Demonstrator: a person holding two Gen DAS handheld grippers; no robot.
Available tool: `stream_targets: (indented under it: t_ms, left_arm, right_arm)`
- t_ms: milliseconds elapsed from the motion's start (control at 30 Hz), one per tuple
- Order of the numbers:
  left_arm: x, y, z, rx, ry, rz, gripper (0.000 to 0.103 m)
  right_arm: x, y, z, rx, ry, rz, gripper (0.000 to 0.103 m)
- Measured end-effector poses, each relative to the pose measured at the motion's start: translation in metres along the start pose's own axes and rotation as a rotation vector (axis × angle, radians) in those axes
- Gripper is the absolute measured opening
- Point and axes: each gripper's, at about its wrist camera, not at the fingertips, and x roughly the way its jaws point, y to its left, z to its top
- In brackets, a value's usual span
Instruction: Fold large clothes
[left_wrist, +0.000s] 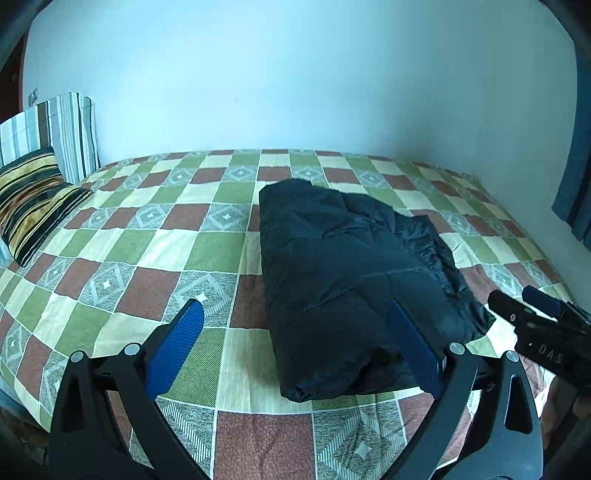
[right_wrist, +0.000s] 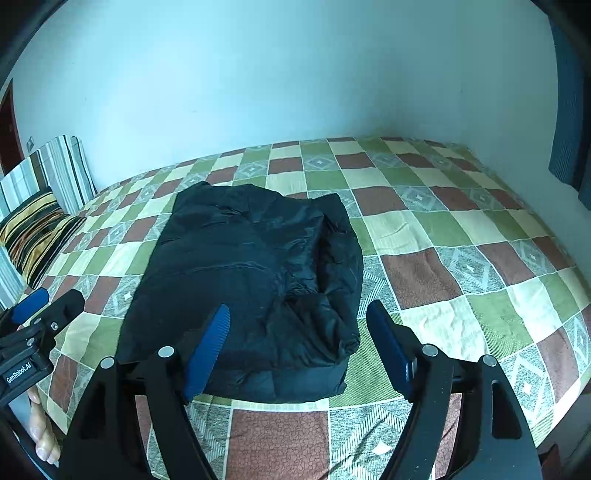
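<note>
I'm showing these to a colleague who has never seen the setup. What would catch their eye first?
First, the dark folded jacket lying mid-bed on the checkered bedspread. Next, both blue-padded tongs, left and right, open and holding nothing at its near edge. Striped pillows sit at far left.

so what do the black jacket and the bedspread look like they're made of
Jacket: looks like thin synthetic shell, perhaps nylon, over padding. It has a slight sheen, fine crinkles, stitched quilt lines and puffy bulk.
Bedspread: looks like matte woven cloth, possibly cotton. The printed checks show no shine, only soft wrinkles. Neither fibre can be confirmed from these views.
</note>
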Motion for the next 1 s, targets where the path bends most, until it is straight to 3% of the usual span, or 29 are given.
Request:
stream_targets:
  t_ms: [1000]
  left_arm:
    - [-0.066, -0.002, -0.010, 0.000, -0.112, 0.010, 0.099]
  right_arm:
    - [-0.063, 0.023, -0.009, -0.042, -0.114, -0.003, 0.081]
